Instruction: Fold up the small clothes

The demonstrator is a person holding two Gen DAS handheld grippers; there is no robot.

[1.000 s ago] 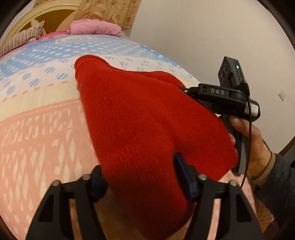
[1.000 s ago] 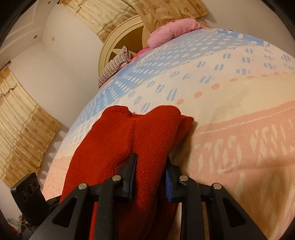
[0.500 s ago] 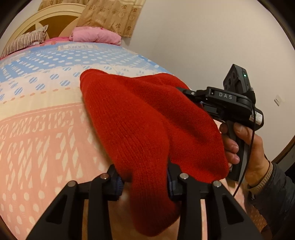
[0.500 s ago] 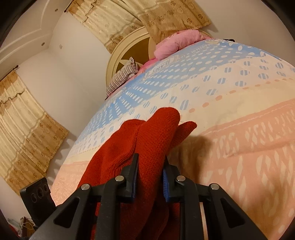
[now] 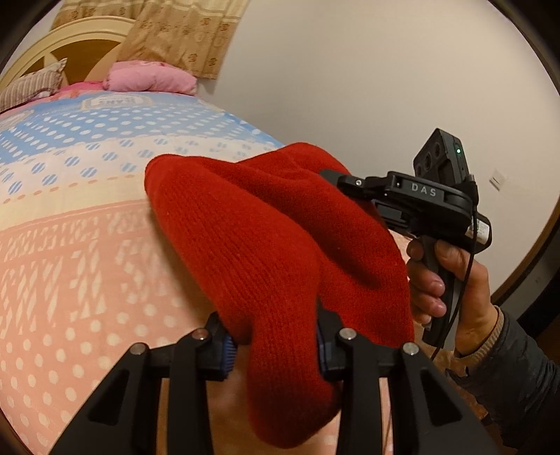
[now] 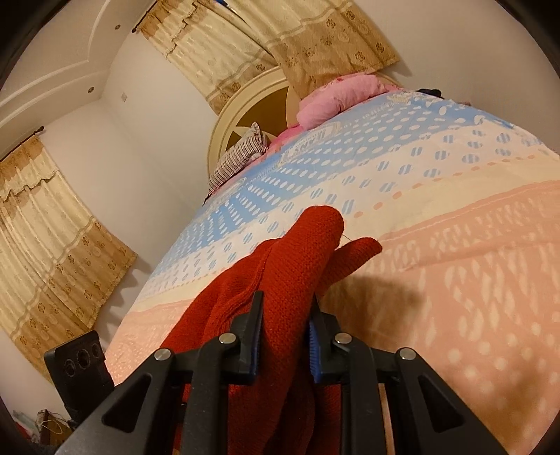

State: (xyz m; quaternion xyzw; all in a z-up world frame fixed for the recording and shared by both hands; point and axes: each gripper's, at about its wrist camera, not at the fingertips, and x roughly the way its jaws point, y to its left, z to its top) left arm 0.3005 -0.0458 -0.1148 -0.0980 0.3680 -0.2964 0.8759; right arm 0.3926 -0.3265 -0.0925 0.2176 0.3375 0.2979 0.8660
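Nearest in the left wrist view, the left tool (image 5: 273, 336) is clamped on a fold of the red knitted garment (image 5: 266, 245), whose loose end hangs down between and below its two black fingers. In the right wrist view the right tool (image 6: 283, 332) likewise pinches a bunched ridge of the same red knit (image 6: 290, 273), which rises upward out of its grip. The garment is held up between both tools above the bed (image 5: 70, 262), apart from the pink patterned part of the cover beneath, where it casts a shadow. Just beyond, the person's right hand (image 5: 441, 276) grips the handle of the right tool, whose tip is buried in the wool. Farther off the cover turns cream, then blue with white dots. At the far end lie a pink pillow (image 5: 150, 77) and a striped pillow (image 5: 31, 84) against the round headboard (image 5: 52, 38), with beige curtains (image 5: 182, 31) behind
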